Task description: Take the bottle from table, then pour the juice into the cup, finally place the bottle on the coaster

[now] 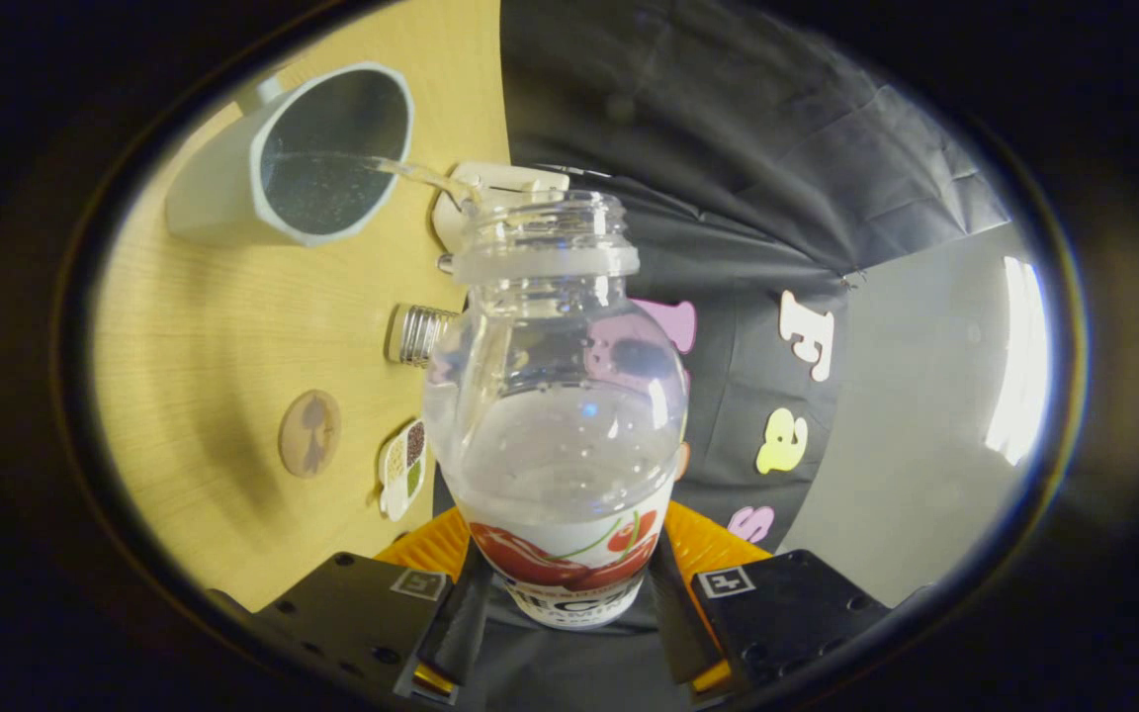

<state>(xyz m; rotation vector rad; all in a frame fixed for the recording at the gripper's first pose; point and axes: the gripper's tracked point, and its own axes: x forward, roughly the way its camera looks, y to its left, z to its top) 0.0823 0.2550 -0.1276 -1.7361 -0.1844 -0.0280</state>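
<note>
My gripper (567, 593) is shut on a clear plastic bottle (555, 415) with a cherry label, both fingers pressing on its labelled lower body. The bottle is tipped sideways with its open mouth toward a white cup (298, 158) on the wooden table (214, 336). A thin clear stream (411, 173) runs from the bottle's mouth into the cup, which holds some liquid. A round brown coaster (309, 433) lies on the table beside the bottle's body, apart from the cup. Clear liquid remains in the bottle.
The bottle's ribbed silver cap (418, 334) lies on the table between the coaster and the cup. A small card with food pictures (403, 467) lies next to the coaster. A white object (476, 193) sits behind the bottle's neck. The table's edge meets the black cloth wall.
</note>
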